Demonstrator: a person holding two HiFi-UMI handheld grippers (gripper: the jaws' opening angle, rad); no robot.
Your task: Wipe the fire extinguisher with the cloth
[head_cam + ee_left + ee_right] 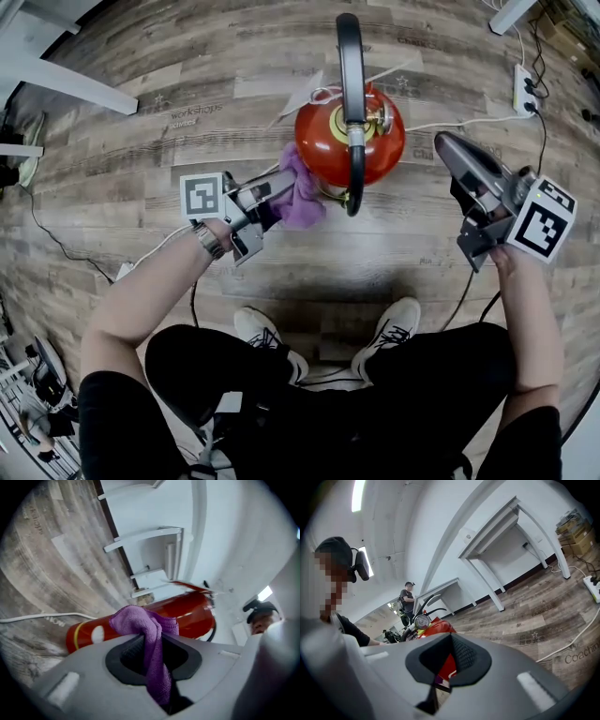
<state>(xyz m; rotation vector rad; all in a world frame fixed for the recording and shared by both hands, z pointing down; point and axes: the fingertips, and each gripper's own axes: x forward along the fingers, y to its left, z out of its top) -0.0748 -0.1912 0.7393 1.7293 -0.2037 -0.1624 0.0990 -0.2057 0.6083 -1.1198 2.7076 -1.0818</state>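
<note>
The red fire extinguisher [323, 141] stands upright on the wood floor [141, 122]. The left gripper [270, 202], jaws clamped on the purple cloth [302, 192], holds it against the cylinder's 8 o'clock side. The right gripper [448, 145], jaws closed on nothing, hovers at 3 o'clock. Wiping looks underway, with most of the body probably left to do.
</note>
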